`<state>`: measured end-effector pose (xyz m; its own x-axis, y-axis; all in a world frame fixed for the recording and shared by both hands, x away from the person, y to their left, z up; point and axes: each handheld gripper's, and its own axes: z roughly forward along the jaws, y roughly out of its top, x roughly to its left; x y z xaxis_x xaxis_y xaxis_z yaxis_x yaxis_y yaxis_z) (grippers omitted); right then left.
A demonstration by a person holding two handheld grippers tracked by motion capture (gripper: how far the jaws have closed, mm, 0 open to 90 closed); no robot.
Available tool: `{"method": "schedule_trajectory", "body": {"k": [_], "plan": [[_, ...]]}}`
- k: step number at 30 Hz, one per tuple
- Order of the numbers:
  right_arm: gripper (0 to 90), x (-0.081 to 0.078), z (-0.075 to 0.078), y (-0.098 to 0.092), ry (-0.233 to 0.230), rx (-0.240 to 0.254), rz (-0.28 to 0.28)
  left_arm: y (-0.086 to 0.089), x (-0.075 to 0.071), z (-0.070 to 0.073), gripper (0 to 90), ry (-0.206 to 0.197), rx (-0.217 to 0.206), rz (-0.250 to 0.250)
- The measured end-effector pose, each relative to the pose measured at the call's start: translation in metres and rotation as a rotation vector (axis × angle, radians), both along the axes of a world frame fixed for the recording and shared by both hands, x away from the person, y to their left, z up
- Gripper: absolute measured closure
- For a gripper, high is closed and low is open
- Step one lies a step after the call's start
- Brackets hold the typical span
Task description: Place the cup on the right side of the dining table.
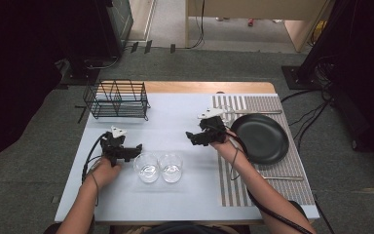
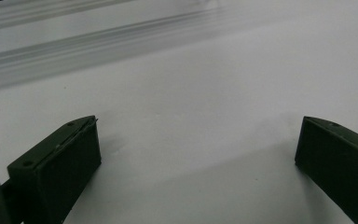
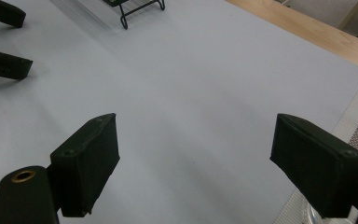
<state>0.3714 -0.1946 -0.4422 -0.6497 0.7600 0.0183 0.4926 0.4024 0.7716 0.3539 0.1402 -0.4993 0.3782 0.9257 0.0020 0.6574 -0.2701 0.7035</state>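
Note:
Two clear glasses [image 1: 148,168] [image 1: 170,167] stand side by side on the pale blue table cover [image 1: 175,122]. My left gripper [image 1: 135,147] rests just left of them and points right, open with nothing between its jaws [image 2: 198,140]. My right gripper [image 1: 191,136] hovers above and to the right of the glasses and points left. It is open over bare cover [image 3: 193,135], with the left gripper's jaws [image 3: 4,37] farther off. A black plate [image 1: 260,138] lies on a striped placemat [image 1: 272,185] just right of the right hand.
A black wire rack [image 1: 117,100] stands at the back left; its foot [image 3: 140,9] appears in the right gripper view. Cutlery lies at the placemat's far edge [image 1: 253,112] and near the plate's front [image 1: 282,178]. Bare wood [image 1: 199,87] borders the cover at the back.

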Motion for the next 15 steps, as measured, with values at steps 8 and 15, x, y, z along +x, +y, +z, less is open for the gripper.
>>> {"method": "schedule_trajectory", "body": {"k": [8, 15], "plan": [[15.3, -0.003, -0.007, 0.005, -0.013, -0.007, 0.053, 0.000, 0.000, 0.000, 0.0, 0.000, 0.000, 0.000], [15.5, -0.004, -0.015, 0.009, -0.008, -0.008, 0.082, 0.000, 0.000, 0.000, 0.0, 0.000, 0.001, -0.001]]}}
